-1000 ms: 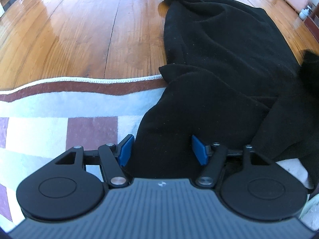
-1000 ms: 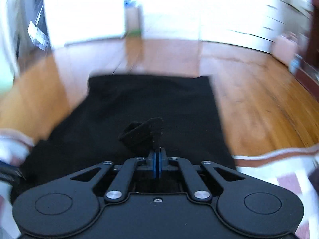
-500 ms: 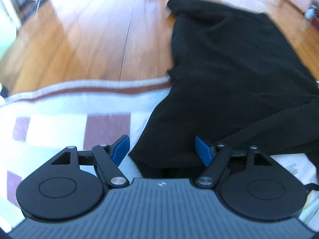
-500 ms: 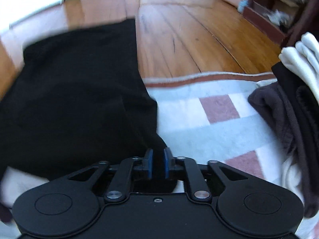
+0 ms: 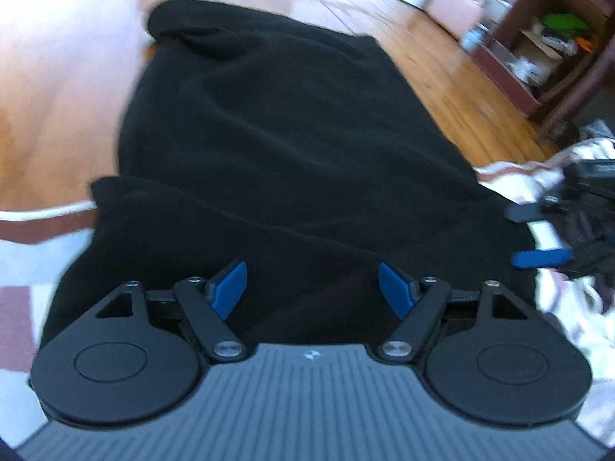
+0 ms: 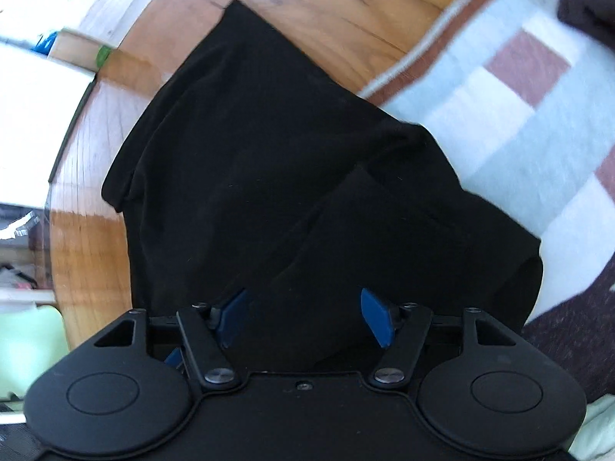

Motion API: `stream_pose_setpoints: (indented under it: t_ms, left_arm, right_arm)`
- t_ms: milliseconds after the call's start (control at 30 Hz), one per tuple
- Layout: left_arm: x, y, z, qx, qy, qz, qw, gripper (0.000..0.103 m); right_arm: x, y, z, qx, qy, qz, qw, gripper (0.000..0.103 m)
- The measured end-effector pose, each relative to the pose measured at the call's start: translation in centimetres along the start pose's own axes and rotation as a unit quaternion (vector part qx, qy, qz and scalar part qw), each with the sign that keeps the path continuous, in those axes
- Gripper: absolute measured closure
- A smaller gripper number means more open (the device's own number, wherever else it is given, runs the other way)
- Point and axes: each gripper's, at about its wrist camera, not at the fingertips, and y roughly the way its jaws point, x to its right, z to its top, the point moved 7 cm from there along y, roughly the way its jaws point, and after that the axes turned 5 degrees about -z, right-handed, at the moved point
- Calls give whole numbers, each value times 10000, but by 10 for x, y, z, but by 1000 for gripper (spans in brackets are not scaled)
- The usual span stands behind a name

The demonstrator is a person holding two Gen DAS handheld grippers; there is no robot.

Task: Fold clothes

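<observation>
A soft, limp black fleece garment (image 5: 292, 146) lies half-folded across wooden floor (image 6: 326, 11) and checked rug (image 6: 511, 96), best pinched at its near hem, beneath both released hand-held grippers, left (image 5: 312, 288) and right (image 6: 303, 317).

garment (image 5: 276, 146) | near end on rug (image 5: 23, 253) | far end on floor (image 5: 57, 88)

The garment (image 5: 276, 146) is plain black. The rug (image 6: 511, 88) has white, pale grey-blue and reddish-brown checks. The floor (image 6: 338, 7) is honey-brown wood.
</observation>
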Motion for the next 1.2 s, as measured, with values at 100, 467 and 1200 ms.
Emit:
stream_pose_setpoints:
  t_ms: [100,467,1200]
  left_arm:
    - [4,3,-5,-205,-270,-514,9981,20]
    - [37,7,-32,-808,-483,-1662,9816,44]
    - [89,9,-57,-1474,1217,-1262,9734,41]
  right_arm:
    - [14,4,2,-88,417,192,9989,33]
    - [9,5,-6,-72,303,80,9995,33]
    - [-5,5,0,-9,-659,-466,9967,33]
